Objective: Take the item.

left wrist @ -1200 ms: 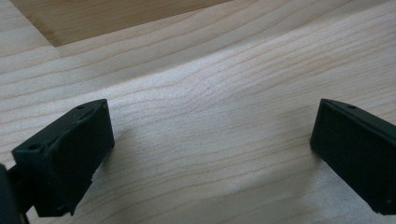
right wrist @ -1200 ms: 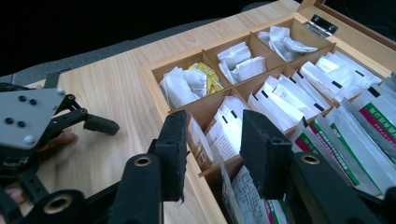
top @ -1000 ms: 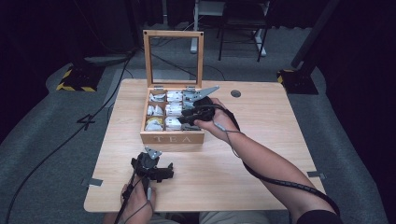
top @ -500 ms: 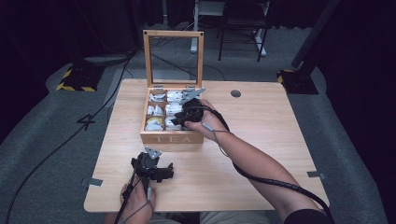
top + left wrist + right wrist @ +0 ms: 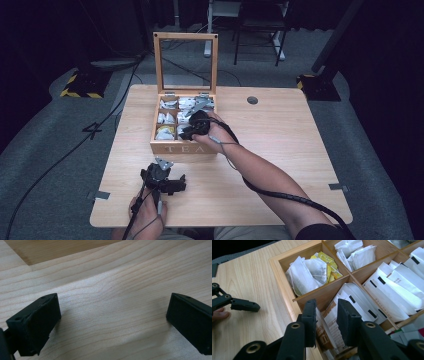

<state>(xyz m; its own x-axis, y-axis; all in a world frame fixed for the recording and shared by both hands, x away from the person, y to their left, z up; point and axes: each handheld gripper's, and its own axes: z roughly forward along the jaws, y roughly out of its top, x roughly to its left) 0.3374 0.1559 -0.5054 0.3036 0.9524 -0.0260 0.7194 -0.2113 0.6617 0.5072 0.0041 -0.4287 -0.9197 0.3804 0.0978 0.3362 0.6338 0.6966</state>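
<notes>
Dark flooring and trailing cables are surrounding a pale wooden surface (image 5: 280, 165) in the high view, where one tea box (image 5: 181, 125) is standing with its glass lid propped upright so the six compartments are lying open to reach. The right gripper (image 5: 192, 131) is dipping into the box's near right compartment, while the left gripper (image 5: 167, 184) is resting near the front edge, apparently waiting.

Along the left gripper view, its two jaws are standing wide apart over bare wood, holding nothing.

Through the right gripper view, two jaws are narrowing around a brown-printed packet (image 5: 329, 331) standing among the packed sachets; whether they are pinching it yet cannot be told.
</notes>
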